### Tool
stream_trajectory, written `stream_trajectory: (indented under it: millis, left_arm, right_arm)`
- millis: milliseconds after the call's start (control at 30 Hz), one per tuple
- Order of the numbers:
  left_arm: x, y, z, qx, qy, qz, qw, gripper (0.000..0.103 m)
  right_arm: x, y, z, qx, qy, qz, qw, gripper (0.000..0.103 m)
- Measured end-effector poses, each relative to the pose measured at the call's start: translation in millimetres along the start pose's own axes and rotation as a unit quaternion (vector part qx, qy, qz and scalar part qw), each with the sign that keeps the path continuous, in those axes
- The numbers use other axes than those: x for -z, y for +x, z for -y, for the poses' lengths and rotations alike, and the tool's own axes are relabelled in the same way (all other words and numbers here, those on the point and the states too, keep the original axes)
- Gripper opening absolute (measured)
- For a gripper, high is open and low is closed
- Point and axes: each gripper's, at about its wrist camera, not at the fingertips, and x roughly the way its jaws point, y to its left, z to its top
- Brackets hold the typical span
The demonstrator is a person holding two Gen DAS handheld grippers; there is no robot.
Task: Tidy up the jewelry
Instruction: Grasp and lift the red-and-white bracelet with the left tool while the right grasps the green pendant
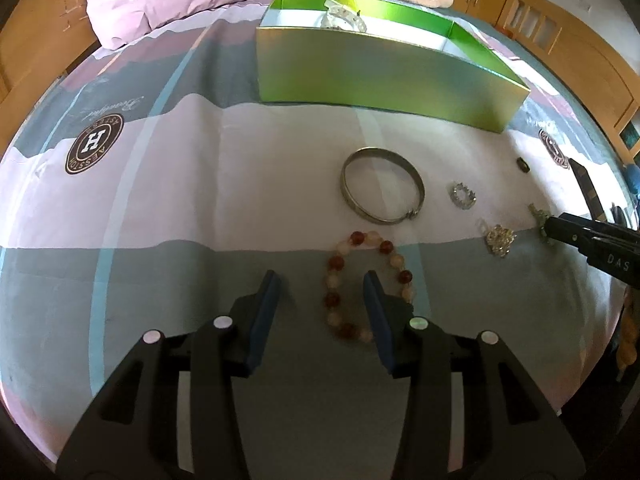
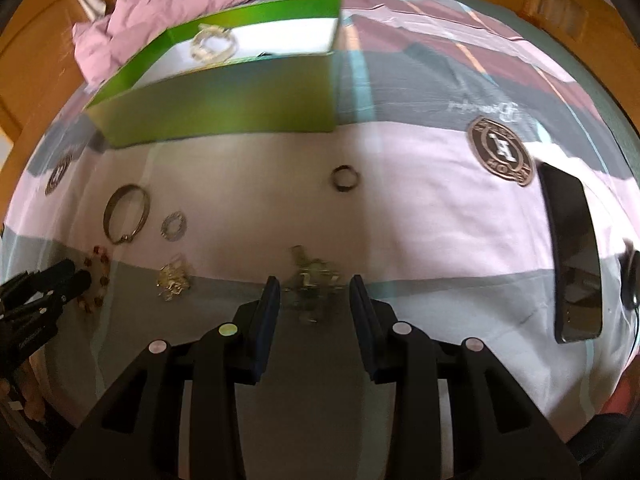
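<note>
Bedsheet wrinkles could snag: your left gripper (image 1: 324, 280), jaws partly open, straddles only the beaded bracelet's (image 1: 366, 286) side; your right gripper's (image 2: 314, 286) jaws bracket the blurred trinket (image 2: 314, 280).

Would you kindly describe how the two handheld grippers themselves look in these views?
Both look alike: the left gripper and right gripper are matte black with angular, cut-out linkage arms, four pale round discs at the pivots, and flat fingers faced with dark blue pads. Seen from the left view, the right gripper's side bears white letters "DAS".
</note>
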Motion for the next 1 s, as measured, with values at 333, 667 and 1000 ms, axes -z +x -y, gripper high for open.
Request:
stream_trajectory:
  millis: [333, 667, 1000]
  left_arm:
    - [0.6, -0.4, 3.6, -0.014, 0.007, 0.006, 0.9999, 0.03]
    - [1.3, -0.6, 5.8, -0.016, 0.018, 0.009, 0.9997, 0.027]
    - [3.0, 0.5, 12.6, -0.017, 0.032, 0.009, 0.9993, 0.013]
  right_arm:
    - [2.2, 6.9, -4.4, 0.016, -0.011, -0.001, 1.0, 0.036]
    - [1.3, 9.0, -6.1, 0.022, -0.013, -0.001, 1.0, 0.036]
    - [2.3, 9.2, -8.2, 0.028, -0.02, 0.003, 0.999, 0.036]
